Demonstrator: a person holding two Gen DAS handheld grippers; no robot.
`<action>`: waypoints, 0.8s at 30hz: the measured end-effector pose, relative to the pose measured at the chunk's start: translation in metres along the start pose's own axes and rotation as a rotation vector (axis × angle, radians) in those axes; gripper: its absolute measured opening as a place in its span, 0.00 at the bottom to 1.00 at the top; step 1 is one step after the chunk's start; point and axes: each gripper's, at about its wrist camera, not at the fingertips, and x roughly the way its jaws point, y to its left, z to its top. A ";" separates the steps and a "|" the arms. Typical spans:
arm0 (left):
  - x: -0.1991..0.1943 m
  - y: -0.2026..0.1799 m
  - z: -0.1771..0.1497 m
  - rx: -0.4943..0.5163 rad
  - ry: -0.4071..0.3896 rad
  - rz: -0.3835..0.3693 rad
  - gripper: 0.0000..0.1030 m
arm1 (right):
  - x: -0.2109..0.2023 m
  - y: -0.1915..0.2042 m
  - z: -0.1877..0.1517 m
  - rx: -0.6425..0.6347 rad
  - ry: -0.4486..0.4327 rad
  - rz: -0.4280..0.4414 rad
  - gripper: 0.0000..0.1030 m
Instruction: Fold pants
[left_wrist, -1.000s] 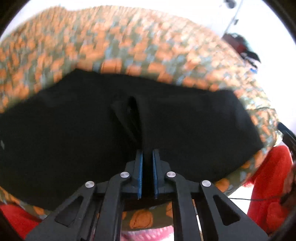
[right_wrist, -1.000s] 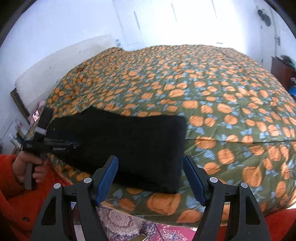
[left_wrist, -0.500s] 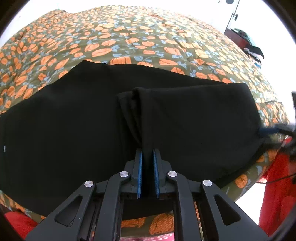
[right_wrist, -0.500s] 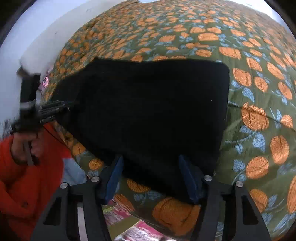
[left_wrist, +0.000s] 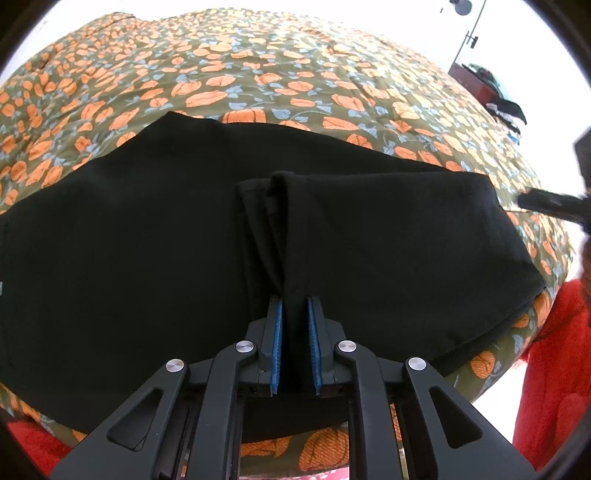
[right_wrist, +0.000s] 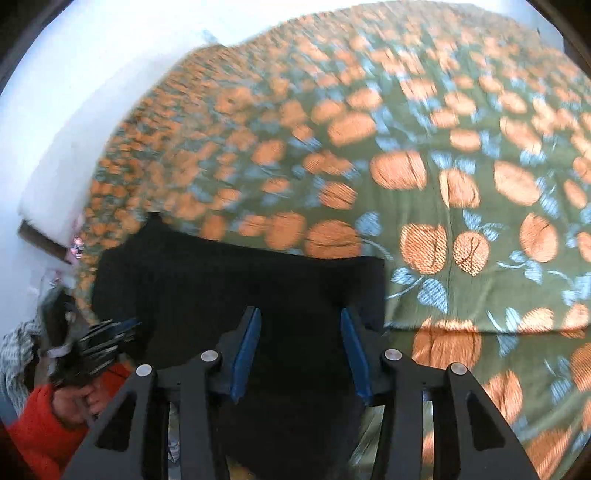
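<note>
Left gripper (left_wrist: 294, 321): your blue pads are clamped on a pinch of black cloth, drawn up into a ridge that runs away from the jaws. That hold looks meant to carry a layer over for the next fold.

Right gripper (right_wrist: 300, 343): your jaws stand wide apart, nothing between the pads, hovering over the near right corner of the cloth. It seems poised to take that edge so both ends travel together.

Pants (left_wrist: 147, 240): black, already doubled into a broad band, lying flat across the near edge of the bed, the lower hem close to the drop-off. Judged from this, the fold is partly done.

Bedspread (left_wrist: 295, 74): green with orange pumpkins, bare beyond the pants; it gives you a wide, soft surface to lay the fold on.

Left view only: the gathered ridge and its creases, sharp and close; your other tool shows as a dark blur at far right, beside a red sleeve (left_wrist: 554, 362).

Right view only: the pants' squared right corner against the spread, and your hand (right_wrist: 79, 400) gripping the left tool at lower left. This view is motion-blurred, so fine creases cannot be read.
</note>
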 end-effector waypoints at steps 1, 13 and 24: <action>0.001 0.000 0.000 -0.003 0.002 -0.002 0.12 | -0.010 0.009 -0.009 -0.024 -0.013 0.016 0.45; -0.008 0.007 0.002 -0.071 0.000 -0.061 0.47 | -0.027 0.046 -0.097 -0.073 -0.030 -0.013 0.49; -0.046 0.082 -0.013 -0.369 -0.098 -0.039 0.68 | 0.011 0.037 -0.102 -0.086 0.058 -0.065 0.59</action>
